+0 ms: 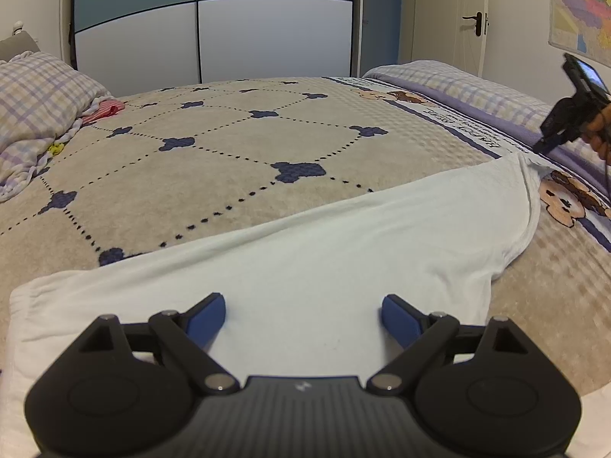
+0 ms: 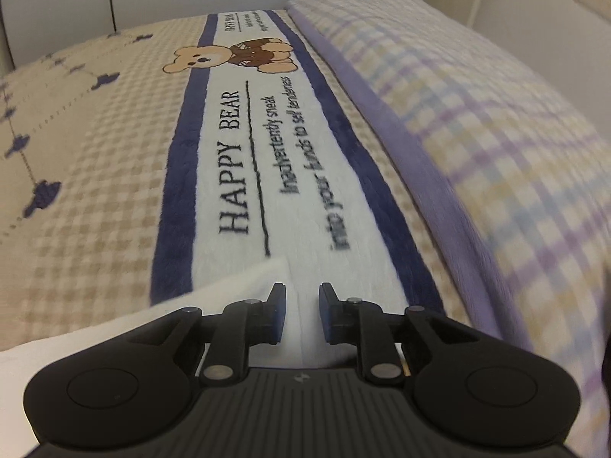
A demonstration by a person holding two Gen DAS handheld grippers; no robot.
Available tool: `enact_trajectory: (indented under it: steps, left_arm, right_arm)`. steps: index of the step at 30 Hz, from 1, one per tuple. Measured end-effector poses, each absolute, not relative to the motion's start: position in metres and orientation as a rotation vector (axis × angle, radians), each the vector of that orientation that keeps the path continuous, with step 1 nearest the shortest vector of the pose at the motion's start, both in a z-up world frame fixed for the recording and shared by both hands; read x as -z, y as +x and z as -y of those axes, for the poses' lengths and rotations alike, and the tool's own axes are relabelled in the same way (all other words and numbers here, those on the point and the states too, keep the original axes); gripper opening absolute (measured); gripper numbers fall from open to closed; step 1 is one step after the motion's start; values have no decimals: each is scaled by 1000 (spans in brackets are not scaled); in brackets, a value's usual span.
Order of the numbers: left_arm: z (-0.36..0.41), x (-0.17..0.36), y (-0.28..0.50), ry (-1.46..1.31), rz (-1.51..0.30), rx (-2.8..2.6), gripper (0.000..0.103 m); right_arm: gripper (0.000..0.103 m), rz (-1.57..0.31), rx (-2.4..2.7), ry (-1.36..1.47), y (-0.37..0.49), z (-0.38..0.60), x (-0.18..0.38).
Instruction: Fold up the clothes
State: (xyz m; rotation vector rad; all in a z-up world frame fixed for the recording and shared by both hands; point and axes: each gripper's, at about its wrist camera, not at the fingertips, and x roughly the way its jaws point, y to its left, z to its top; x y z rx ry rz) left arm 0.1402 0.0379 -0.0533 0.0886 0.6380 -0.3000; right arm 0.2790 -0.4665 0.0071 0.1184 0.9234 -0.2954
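A white garment (image 1: pixel 343 252) lies spread flat across the near part of the bed, with a hemmed edge at its right end. My left gripper (image 1: pixel 303 318) hovers over its near middle, jaws wide open with nothing between them. At the far right, a hand holds my right gripper (image 1: pixel 544 145) with its tips at the garment's far right corner. In the right wrist view my right gripper (image 2: pixel 302 311) stands open by a narrow gap. The garment's white corner (image 2: pixel 229 297) lies under and left of its fingers, and the pads do not press on it.
The bed wears a beige blanket (image 1: pixel 229 160) with navy clover marks and a white bear-printed band (image 2: pixel 244 160). A plaid quilt (image 2: pixel 496 133) is piled along the right side. A plaid pillow (image 1: pixel 42 95) and a pink cloth (image 1: pixel 109 108) lie far left. Beyond stand a wardrobe (image 1: pixel 214 30) and a door (image 1: pixel 473 19).
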Motion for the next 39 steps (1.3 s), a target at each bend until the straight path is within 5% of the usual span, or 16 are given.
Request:
enact_trajectory:
  steps: [10, 11, 12, 29, 34, 39]
  left_arm:
    - [-38, 54, 139, 84, -636, 301, 91]
    - [-39, 54, 140, 82, -636, 302, 91]
    - [-39, 54, 140, 81, -637, 303, 91]
    - [-40, 53, 140, 91, -644, 312, 91]
    - [-41, 51, 140, 89, -647, 316, 91]
    - [-44, 44, 138, 74, -639, 316, 91]
  right_arm:
    - [21, -970, 299, 345, 252, 468, 9]
    - [19, -968, 304, 329, 252, 466, 11]
    - [3, -965, 309, 313, 251, 463, 12]
    - [5, -972, 384, 144, 248, 467, 15]
    - [22, -960, 389, 96, 245, 454, 6]
    - [23, -945, 378, 89, 234, 440, -5]
